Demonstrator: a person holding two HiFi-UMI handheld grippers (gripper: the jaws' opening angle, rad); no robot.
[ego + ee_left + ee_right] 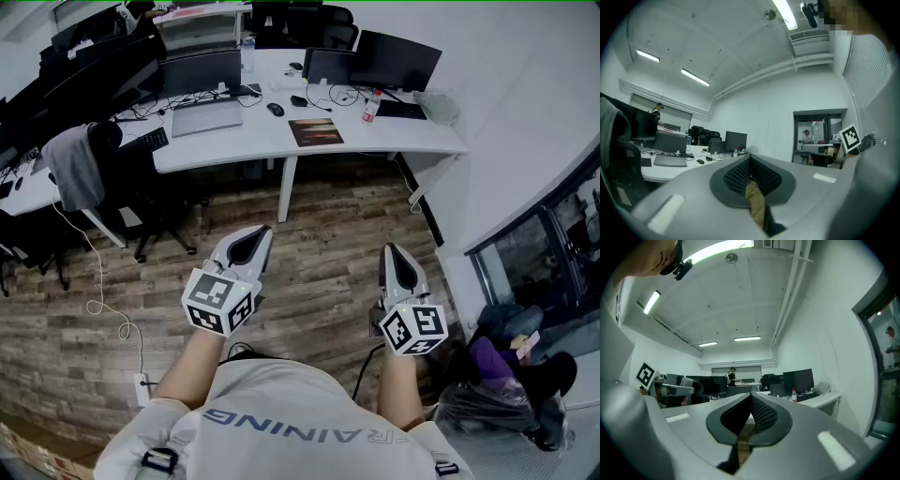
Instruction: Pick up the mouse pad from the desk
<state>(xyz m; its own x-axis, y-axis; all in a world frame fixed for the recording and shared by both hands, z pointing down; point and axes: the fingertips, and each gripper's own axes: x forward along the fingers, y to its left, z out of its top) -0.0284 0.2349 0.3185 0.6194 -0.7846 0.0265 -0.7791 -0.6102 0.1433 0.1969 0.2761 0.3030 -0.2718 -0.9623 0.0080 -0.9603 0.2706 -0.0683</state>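
Note:
The mouse pad (315,132), a dark brownish rectangle, lies flat near the front edge of the white desk (394,142), far ahead of me. Both grippers hover level over the wooden floor, well short of the desk. My left gripper (264,231) has its jaw tips together with nothing between them, and my right gripper (387,249) is the same. In the left gripper view the black pads (736,177) meet at the tip, and the desk (661,171) shows at the left. In the right gripper view the pads (764,414) also meet. Neither gripper view shows the pad clearly.
On the desk stand monitors (394,58), a laptop (204,117), two mice (275,109) and a bottle (371,105). A chair with a grey garment (73,167) stands at the left. A white cable (98,305) trails over the floor. Bags (506,361) lie at the right by a glass door.

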